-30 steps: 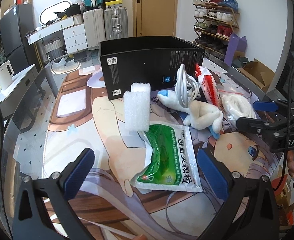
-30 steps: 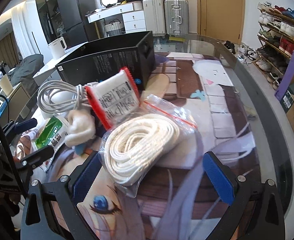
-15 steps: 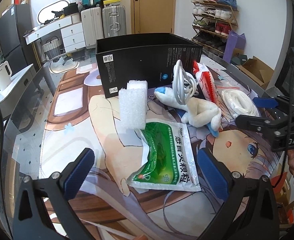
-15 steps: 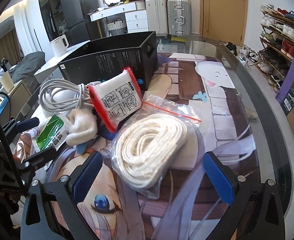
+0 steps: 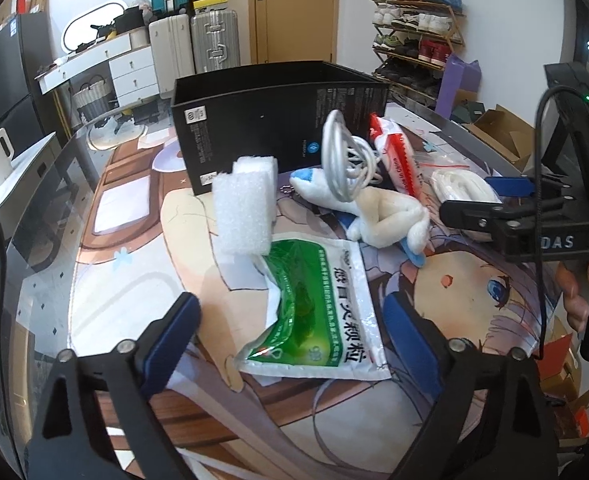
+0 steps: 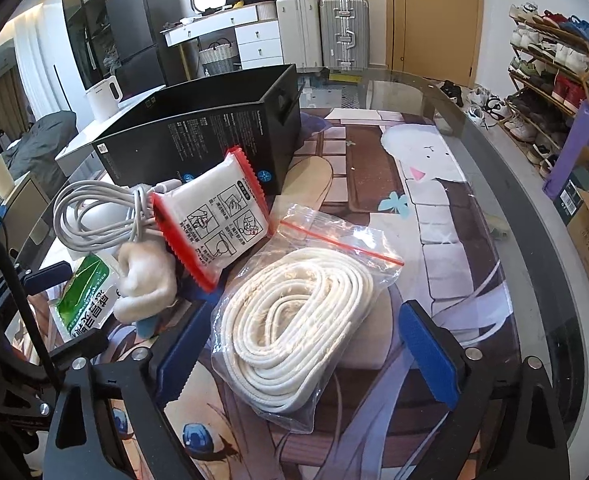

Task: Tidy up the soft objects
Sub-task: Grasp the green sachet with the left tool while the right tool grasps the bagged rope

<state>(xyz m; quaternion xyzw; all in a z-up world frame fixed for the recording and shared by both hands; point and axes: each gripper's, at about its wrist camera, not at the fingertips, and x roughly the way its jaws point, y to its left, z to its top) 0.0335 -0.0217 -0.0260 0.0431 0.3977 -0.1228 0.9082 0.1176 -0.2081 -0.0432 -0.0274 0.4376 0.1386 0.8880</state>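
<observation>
A green and white pouch [image 5: 314,312] lies flat on the printed mat. My left gripper [image 5: 290,336] straddles it, its jaws closing, the blue pads still clear of the pouch's edges. A clear zip bag of coiled white rope [image 6: 294,320] lies between the fingers of my right gripper [image 6: 302,352]. Those jaws are closing too, and neither pad visibly presses the bag. A white foam block [image 5: 246,208], a white plush toy [image 5: 386,216], a coiled white cable [image 5: 346,160] and a red-edged pouch [image 6: 214,216] sit beyond.
An open black box [image 5: 278,120] stands at the back of the glass table [image 6: 534,280]. The right gripper's body [image 5: 534,232], held by a hand, is at the right of the left wrist view. Suitcases, drawers and a shoe rack line the room behind.
The jaws of both grippers have narrowed a little, the left around the green pouch, the right around the rope bag. Neither hand has shifted noticeably.
</observation>
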